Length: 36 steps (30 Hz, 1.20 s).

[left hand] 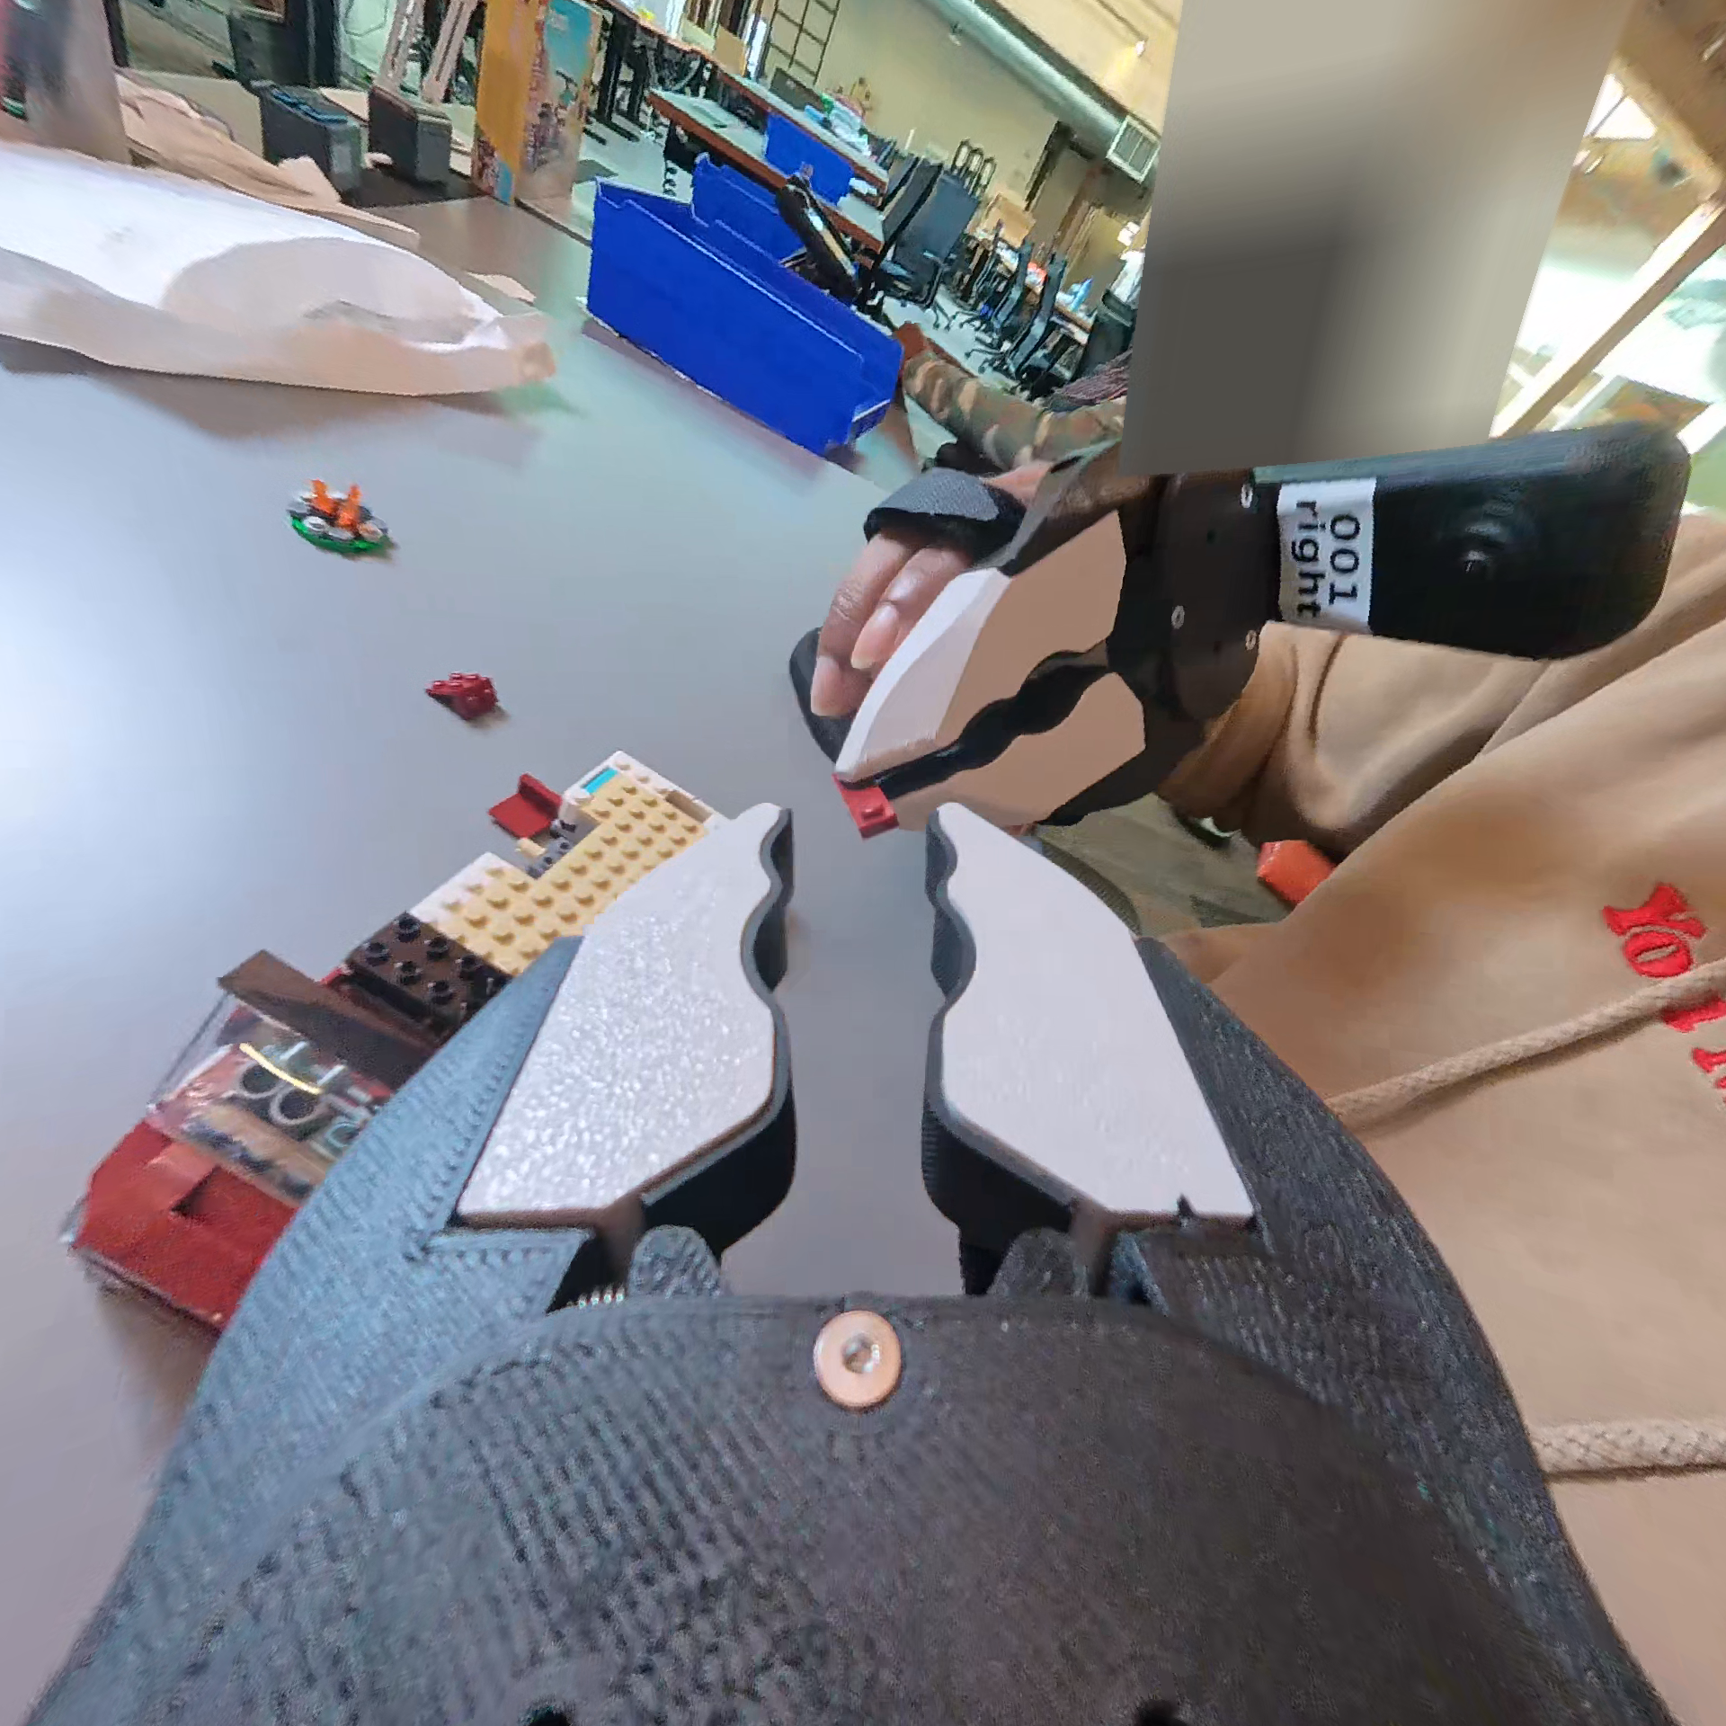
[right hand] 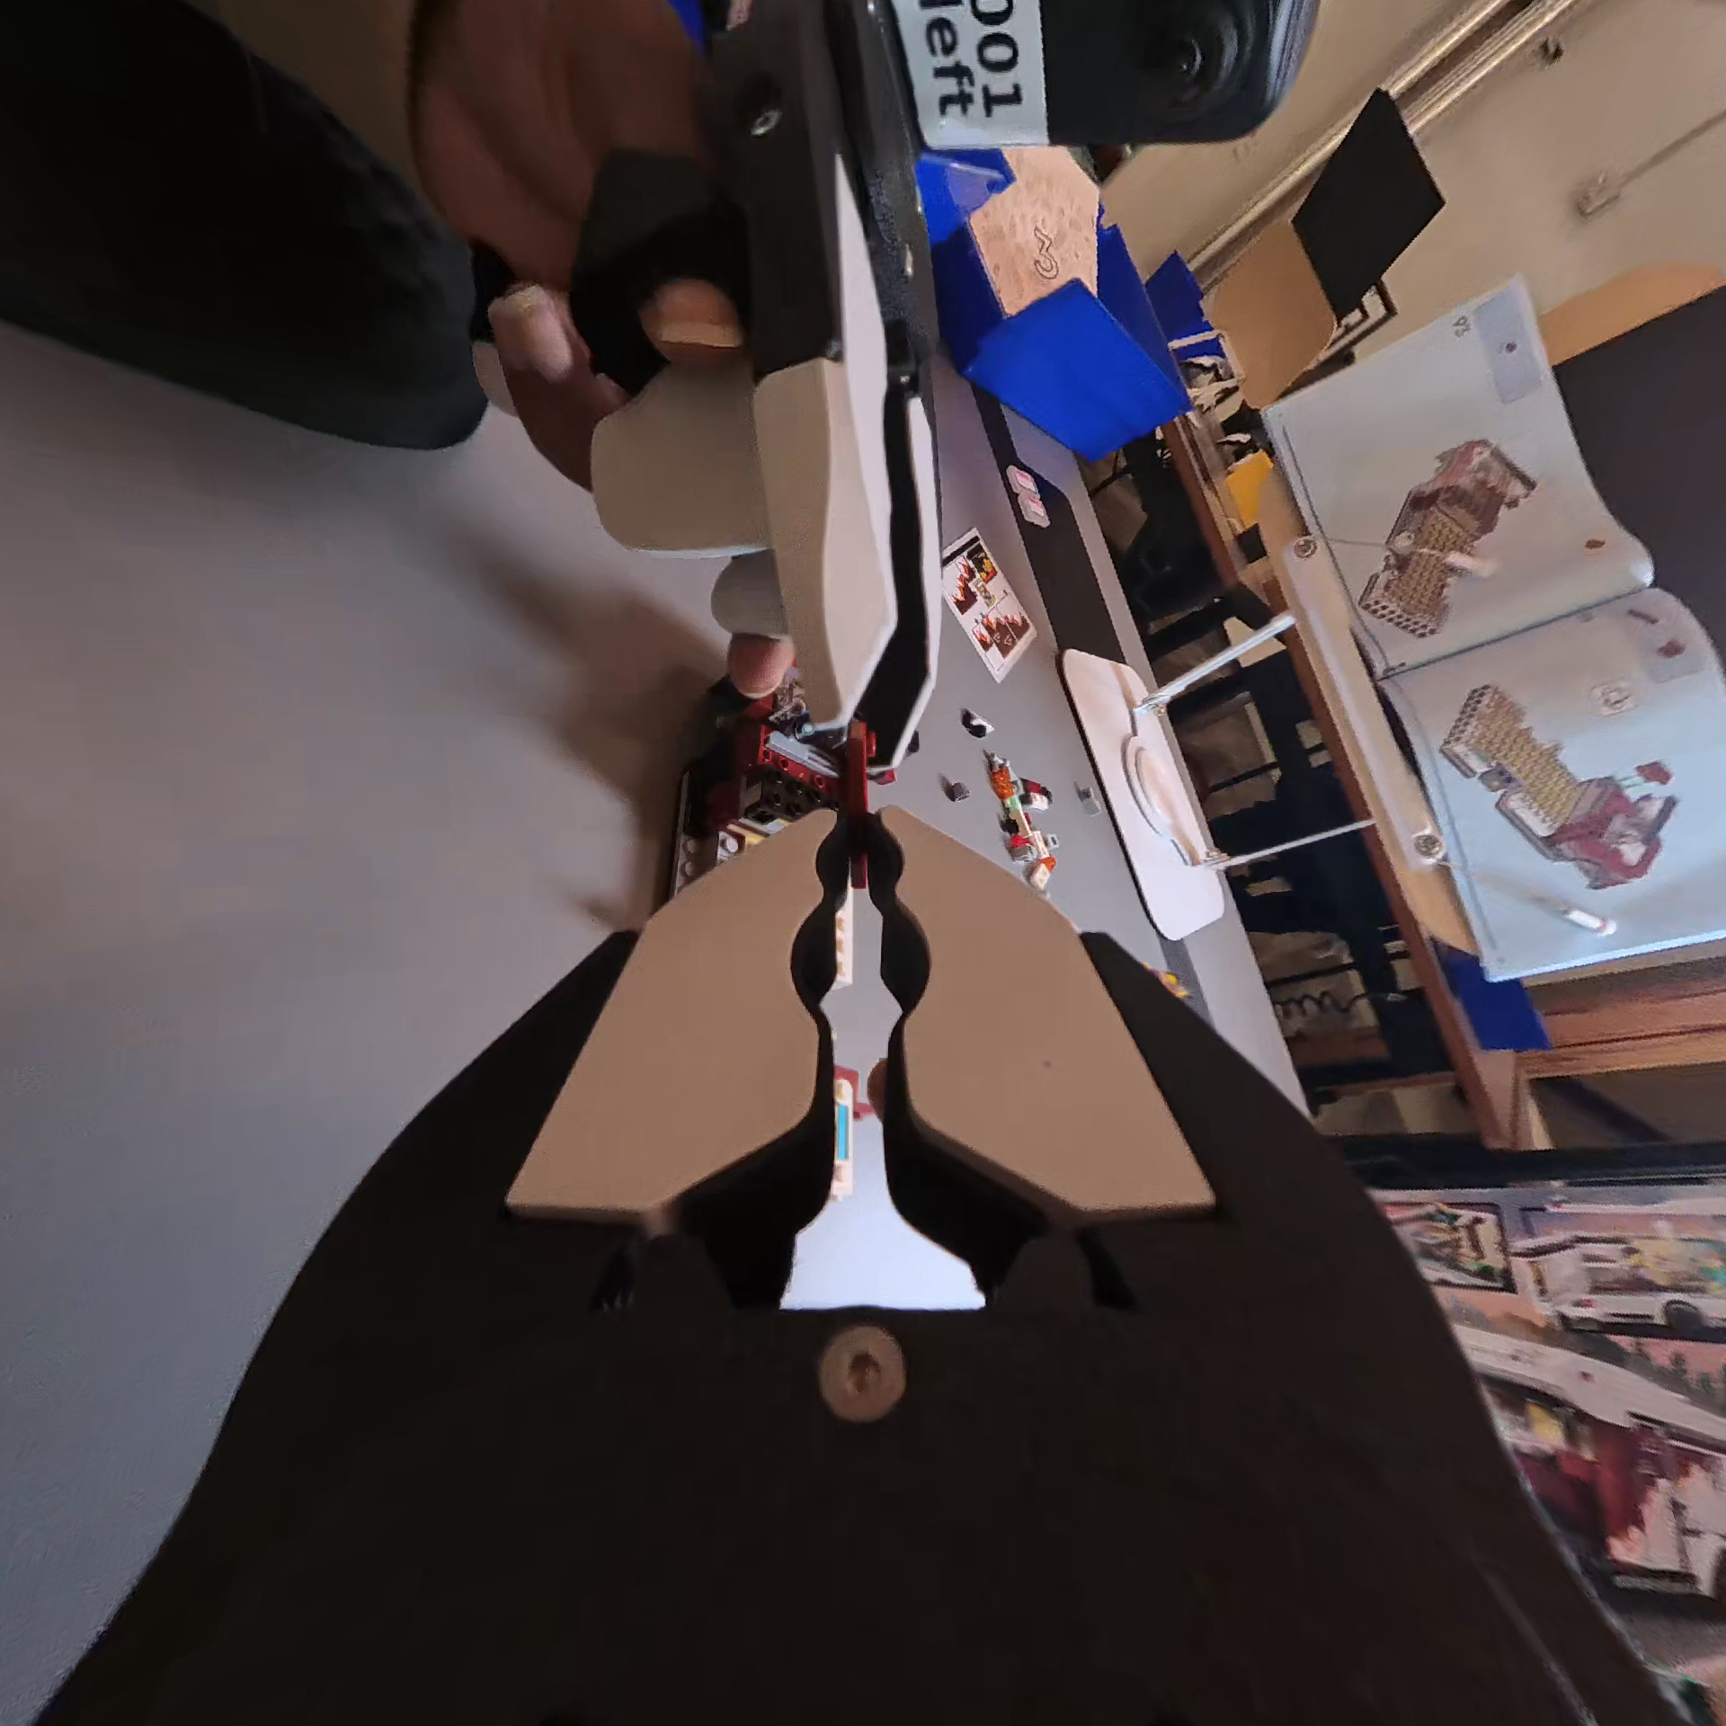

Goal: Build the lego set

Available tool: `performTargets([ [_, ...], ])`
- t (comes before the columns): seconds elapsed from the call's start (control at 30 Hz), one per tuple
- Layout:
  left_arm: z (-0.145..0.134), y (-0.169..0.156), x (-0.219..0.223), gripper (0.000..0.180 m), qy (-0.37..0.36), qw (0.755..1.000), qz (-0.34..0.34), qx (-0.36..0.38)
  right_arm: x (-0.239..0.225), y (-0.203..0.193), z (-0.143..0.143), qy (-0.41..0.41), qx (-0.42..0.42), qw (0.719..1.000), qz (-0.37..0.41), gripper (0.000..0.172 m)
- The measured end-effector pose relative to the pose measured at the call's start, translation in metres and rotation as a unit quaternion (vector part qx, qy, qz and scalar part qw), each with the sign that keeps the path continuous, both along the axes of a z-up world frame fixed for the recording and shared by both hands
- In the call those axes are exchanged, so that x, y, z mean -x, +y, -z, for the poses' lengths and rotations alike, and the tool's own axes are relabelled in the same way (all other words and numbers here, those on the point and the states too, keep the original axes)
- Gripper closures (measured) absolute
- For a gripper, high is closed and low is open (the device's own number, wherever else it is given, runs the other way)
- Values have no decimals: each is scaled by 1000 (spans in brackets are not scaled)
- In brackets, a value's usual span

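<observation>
My right gripper (right hand: 857, 824) is shut on a thin dark red plate (right hand: 857, 794) and holds it edge-on above the grey table (right hand: 280, 841). In the left wrist view the right gripper (left hand: 861, 781) comes in from the right with the red plate (left hand: 870, 809) sticking out of its tips. My left gripper (left hand: 859, 827) is open, its fingertips on either side of the plate with a gap on both sides. It also shows in the right wrist view (right hand: 873, 738). A brick model (left hand: 560, 878) of tan, brown and red parts lies just left of the left gripper, and also shows in the right wrist view (right hand: 756, 775).
A loose red piece (left hand: 462, 694) and a green-and-orange piece (left hand: 338, 523) lie farther out. A blue bin (left hand: 728, 318) and a white bag (left hand: 233, 280) sit at the back. An open booklet on a stand (right hand: 1494, 607), a sticker sheet (right hand: 990, 602) and small parts (right hand: 1023, 813) lie beyond. Only a small space, under 4 cm, lies between the two pairs of fingers.
</observation>
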<state>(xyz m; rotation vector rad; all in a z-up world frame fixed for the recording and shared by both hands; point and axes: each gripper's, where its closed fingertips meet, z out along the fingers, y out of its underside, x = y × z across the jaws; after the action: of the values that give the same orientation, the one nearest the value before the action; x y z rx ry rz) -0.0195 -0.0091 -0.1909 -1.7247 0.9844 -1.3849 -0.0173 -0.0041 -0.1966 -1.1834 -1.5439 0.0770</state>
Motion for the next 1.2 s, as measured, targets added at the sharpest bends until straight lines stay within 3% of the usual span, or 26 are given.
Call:
performTargets([
  [0.17, -2, -10, -3, 171, 17, 1000, 2, -25, 3, -7, -7, -21, -55, 998, 2, 168],
  [0.27, -6, -7, -1, 172, 25, 997, -28, -67, 3, -5, -13, -8, -67, 998, 19, 167],
  [0.4, -6, 3, 6, 173, 63, 977, -101, -176, -1, -5, -14, 62, 59, 996, 38, 149],
  [0.53, -2, 8, 12, 173, 115, 935, -154, -298, -9, -4, -15, 115, 184, 975, 55, 153],
  [0.7, 1, 13, 12, 172, 156, 892, -202, -373, -2, -3, -10, 182, 352, 912, 100, 148],
  [0.9, 6, 13, 11, 172, 188, 860, -217, -423, 16, 0, -5, 253, 415, 864, 131, 123],
  [1.0, 6, 14, 13, 173, 205, 841, -223, -448, 17, 5, -4, 280, 433, 844, 146, 123],
  [1.2, 8, 14, 14, 173, 230, 809, -227, -491, 20, 6, -1, 277, 455, 834, 140, 130],
])
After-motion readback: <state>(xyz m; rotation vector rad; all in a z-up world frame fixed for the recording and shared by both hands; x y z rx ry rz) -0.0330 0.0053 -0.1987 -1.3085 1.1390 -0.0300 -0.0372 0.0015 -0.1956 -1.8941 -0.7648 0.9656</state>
